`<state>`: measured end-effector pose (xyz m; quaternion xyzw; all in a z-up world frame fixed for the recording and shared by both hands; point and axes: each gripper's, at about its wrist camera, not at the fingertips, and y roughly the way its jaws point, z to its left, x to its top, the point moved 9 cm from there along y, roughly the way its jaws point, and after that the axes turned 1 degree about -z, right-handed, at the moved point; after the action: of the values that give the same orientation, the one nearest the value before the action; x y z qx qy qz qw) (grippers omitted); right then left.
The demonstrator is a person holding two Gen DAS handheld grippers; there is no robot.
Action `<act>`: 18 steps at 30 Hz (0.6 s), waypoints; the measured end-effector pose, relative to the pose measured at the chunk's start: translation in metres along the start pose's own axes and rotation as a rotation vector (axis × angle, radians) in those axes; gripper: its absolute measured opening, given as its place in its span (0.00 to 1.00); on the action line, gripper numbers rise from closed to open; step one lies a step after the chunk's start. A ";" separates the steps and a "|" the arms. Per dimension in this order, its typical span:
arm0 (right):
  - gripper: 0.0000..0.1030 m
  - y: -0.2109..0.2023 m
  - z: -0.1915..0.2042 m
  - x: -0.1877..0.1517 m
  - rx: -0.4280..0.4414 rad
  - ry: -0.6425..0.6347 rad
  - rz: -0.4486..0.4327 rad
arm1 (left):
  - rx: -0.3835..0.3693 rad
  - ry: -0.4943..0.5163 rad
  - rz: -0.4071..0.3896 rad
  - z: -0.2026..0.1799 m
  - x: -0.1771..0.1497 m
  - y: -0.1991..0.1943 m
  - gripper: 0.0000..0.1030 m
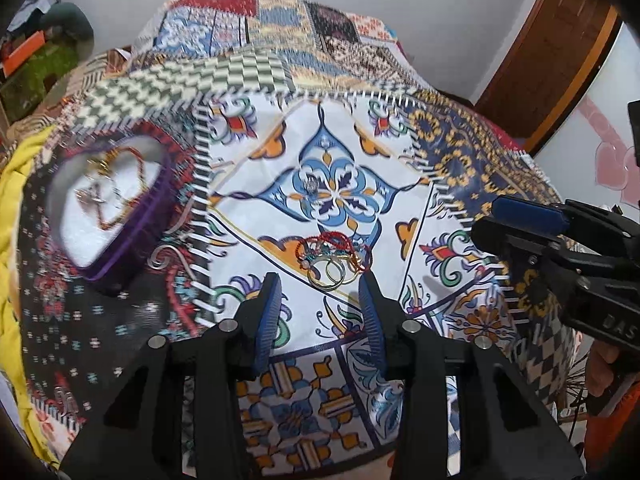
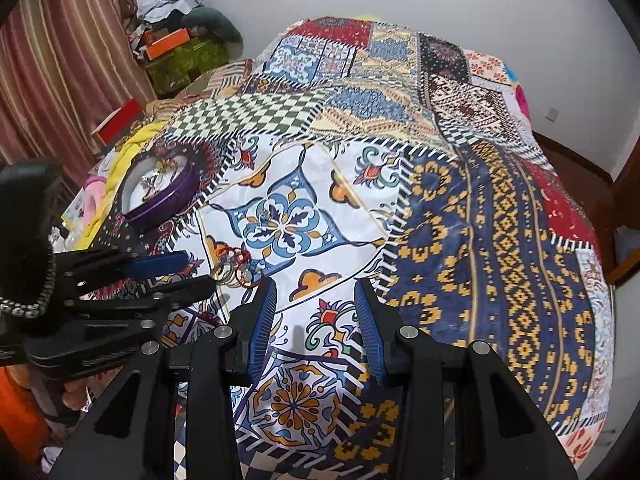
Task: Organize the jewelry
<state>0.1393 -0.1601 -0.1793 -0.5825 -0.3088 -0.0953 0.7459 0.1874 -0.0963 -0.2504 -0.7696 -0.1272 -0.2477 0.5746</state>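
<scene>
Left gripper (image 1: 318, 292) jaws wide apart, holding nothing, hovering over the bed (image 1: 472, 168) just short of the bangle pile (image 1: 334, 262). Pile is gold bangles plus red thread or bead strands, tangled together, lying on the white floral patch of the quilt, between the finger tips in the left wrist view but not touched. Right gripper (image 2: 316, 300) also spread wide, empty, over the white patch to the right of the pile; seen from the left camera it comes in from the right edge (image 1: 520, 220), its jaw gap hard to judge from that side view. In the right wrist view the left gripper (image 2: 168, 272) reaches in from the left, tips just beside the bangles (image 2: 234, 270). Heart-shaped purple box (image 1: 120, 208) sits open near the left edge of the bed, white lining, with a red-gold chain and some small silver pieces inside; blurred in the left view, clearer in the right one (image 2: 162, 192). Small silver item (image 1: 311, 187) lies on the blue flower in the middle of the white patch, well apart from the pile; can't tell what it is. Yellow cloth (image 1: 16, 184) at the left edge beside the box.
</scene>
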 end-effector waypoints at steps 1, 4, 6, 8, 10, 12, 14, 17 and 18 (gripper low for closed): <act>0.36 0.002 0.000 -0.001 0.004 0.001 0.004 | -0.003 -0.001 0.007 0.000 -0.001 0.004 0.34; 0.36 0.007 0.000 -0.003 0.015 0.004 0.016 | -0.004 0.001 0.005 0.000 -0.001 0.010 0.34; 0.36 0.011 0.000 -0.004 0.022 0.007 0.024 | -0.009 -0.001 0.001 0.001 0.001 0.012 0.32; 0.36 0.015 0.002 -0.005 0.038 0.012 0.037 | -0.015 -0.004 -0.001 0.001 0.003 0.014 0.27; 0.36 0.017 0.006 -0.006 0.064 0.019 0.047 | -0.020 -0.003 -0.007 0.001 0.004 0.016 0.20; 0.36 0.018 0.010 -0.006 0.076 0.015 0.050 | -0.029 -0.004 -0.013 0.001 0.004 0.017 0.20; 0.36 0.018 0.013 -0.006 0.078 0.006 0.050 | -0.036 -0.007 -0.016 0.001 0.005 0.017 0.20; 0.36 0.021 0.017 -0.007 0.088 0.001 0.058 | -0.039 -0.019 -0.019 0.004 0.006 0.013 0.20; 0.36 0.023 0.018 -0.007 0.090 0.000 0.061 | -0.035 -0.023 -0.022 0.006 0.006 0.012 0.20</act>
<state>0.1391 -0.1375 -0.1990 -0.5575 -0.2948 -0.0584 0.7739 0.1997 -0.0951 -0.2578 -0.7808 -0.1380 -0.2472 0.5569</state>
